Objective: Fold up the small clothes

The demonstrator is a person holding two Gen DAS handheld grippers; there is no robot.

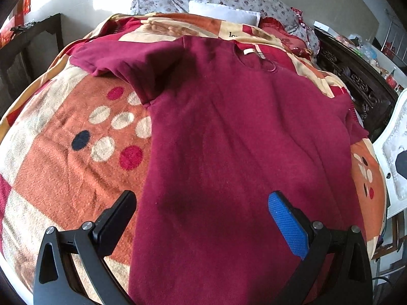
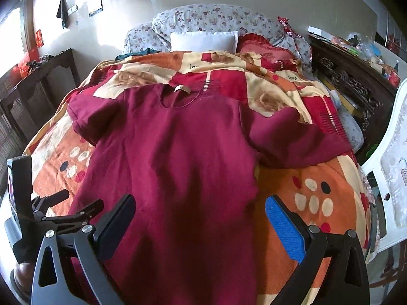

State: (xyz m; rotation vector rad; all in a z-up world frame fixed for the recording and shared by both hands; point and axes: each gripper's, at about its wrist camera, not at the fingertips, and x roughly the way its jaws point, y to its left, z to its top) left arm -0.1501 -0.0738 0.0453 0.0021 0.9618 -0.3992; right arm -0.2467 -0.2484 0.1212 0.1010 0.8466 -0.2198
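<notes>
A dark red sweatshirt [image 1: 229,132] lies spread flat on a patterned blanket [image 1: 63,157], collar away from me, both sleeves out to the sides. My left gripper [image 1: 201,218] hovers open over the lower left part of the body, nothing between its fingers. In the right wrist view the same sweatshirt [image 2: 173,157] fills the middle, its right sleeve [image 2: 300,137] stretched sideways. My right gripper [image 2: 198,218] stands open over the lower right hem area, holding nothing. The left gripper's body [image 2: 23,198] shows at the far left edge.
Floral pillows [image 2: 216,20] and a white cushion [image 2: 203,40] lie at the head of the bed. A dark carved cabinet [image 2: 351,81] stands on the right, a dark wooden table [image 2: 43,81] on the left. A white chair [image 2: 391,178] is near the bed's right edge.
</notes>
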